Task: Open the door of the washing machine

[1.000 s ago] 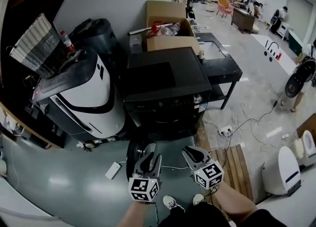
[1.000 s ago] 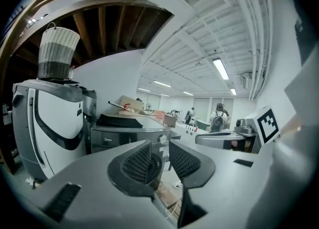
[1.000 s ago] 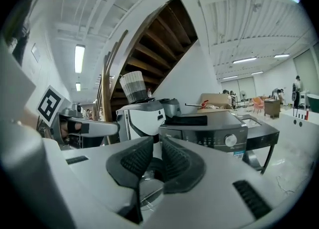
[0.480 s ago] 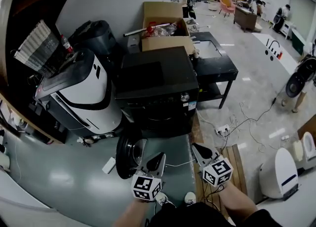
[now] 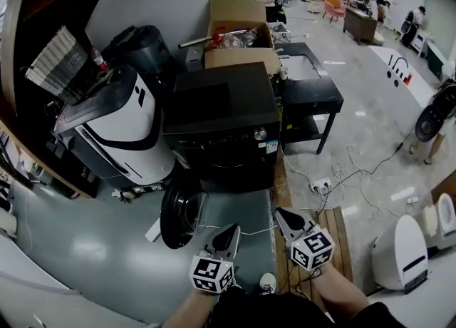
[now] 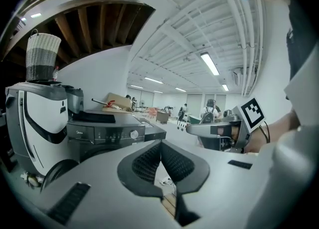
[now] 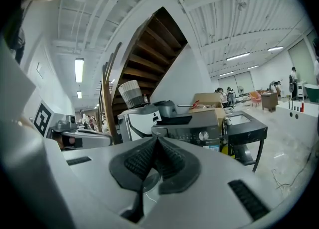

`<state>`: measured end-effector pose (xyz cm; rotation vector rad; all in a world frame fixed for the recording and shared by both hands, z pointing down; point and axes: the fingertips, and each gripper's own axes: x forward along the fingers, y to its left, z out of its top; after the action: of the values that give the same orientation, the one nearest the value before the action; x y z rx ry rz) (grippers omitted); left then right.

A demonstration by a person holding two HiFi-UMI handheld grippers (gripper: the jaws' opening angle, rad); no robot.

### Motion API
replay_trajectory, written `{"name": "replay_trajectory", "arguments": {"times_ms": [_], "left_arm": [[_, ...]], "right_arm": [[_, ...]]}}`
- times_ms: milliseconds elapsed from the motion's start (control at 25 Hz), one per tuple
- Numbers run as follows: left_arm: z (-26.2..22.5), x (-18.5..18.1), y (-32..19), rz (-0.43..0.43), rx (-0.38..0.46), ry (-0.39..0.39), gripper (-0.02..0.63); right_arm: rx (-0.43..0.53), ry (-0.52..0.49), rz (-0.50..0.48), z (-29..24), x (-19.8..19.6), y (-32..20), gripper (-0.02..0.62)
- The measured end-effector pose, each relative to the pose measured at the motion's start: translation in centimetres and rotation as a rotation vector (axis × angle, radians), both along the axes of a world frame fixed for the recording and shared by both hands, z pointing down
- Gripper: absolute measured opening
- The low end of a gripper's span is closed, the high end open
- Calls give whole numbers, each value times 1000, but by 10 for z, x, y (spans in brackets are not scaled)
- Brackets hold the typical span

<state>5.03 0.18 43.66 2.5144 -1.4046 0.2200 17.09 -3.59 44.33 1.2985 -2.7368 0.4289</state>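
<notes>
**Fig. — tools and door, head view.** L tool [image 5: 229,232] and R tool [image 5: 283,216]: jaws pressed together, pads meeting w/ nothing between them. Both are held low and side by side in front of the washing machine [image 5: 221,116], pointing toward it. Judged reason: the door [image 5: 179,209] already stands swung out, so nothing is left to grip and the tools sit clear of it. Door: round, hanging off the machine's front at its left corner. L tool is near the door's free rim, not touching. R tool is farther off, approx. opposite the machine's front-right corner.
</notes>
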Motion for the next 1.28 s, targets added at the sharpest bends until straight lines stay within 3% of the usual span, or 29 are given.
{"name": "replay_trajectory", "arguments": {"times_ms": [520, 1280], "left_arm": [[25, -22, 23, -125, -46, -3, 20], [27, -69, 43, -164, -53, 5, 20]], "right_arm": [[-50, 28, -88, 28, -19, 23, 17], [-87, 6, -104, 34, -63, 37, 17]]}}
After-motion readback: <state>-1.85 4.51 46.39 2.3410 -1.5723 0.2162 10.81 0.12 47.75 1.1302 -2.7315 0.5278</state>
